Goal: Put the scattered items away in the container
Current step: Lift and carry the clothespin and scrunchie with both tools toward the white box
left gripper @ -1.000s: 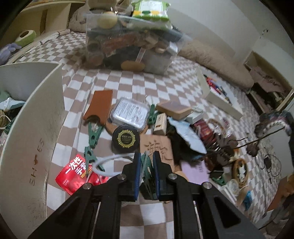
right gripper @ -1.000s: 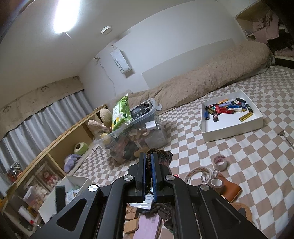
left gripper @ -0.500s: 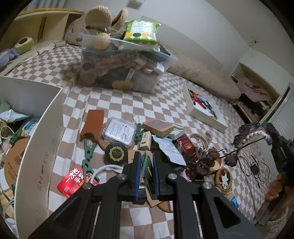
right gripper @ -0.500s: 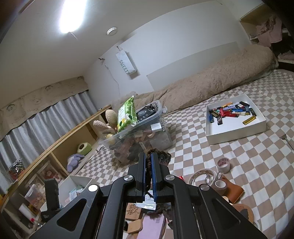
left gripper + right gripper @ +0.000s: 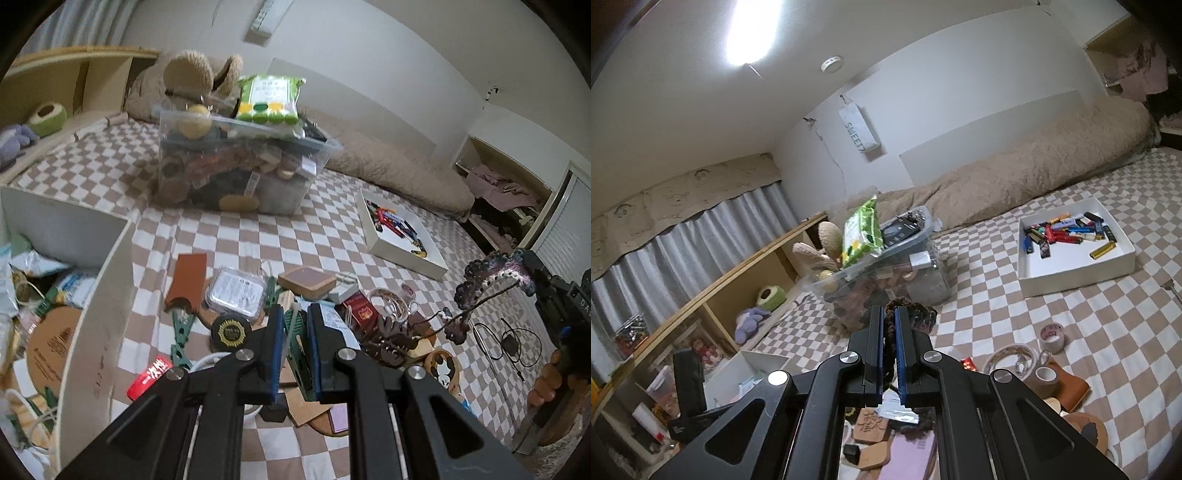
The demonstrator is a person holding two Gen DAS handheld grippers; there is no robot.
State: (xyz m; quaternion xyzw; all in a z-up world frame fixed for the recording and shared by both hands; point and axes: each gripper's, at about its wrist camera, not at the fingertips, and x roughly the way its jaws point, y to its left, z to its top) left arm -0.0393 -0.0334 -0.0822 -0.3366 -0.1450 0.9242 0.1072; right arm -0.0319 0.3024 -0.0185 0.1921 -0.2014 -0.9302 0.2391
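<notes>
I'm holding a green clip (image 5: 295, 334) clamped in my left gripper (image 5: 295, 328) above the bed's clutter, the right gripper (image 5: 889, 325) clamping the crochet flower (image 5: 916, 314), risking its dangling stems snagging before the white box (image 5: 92, 280).

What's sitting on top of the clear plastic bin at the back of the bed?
On the clear bin, a green-and-white snack packet lies on top, beside a yellowish ball at the rim. Dark flat items sit behind the packet; what they are is hidden.
</notes>
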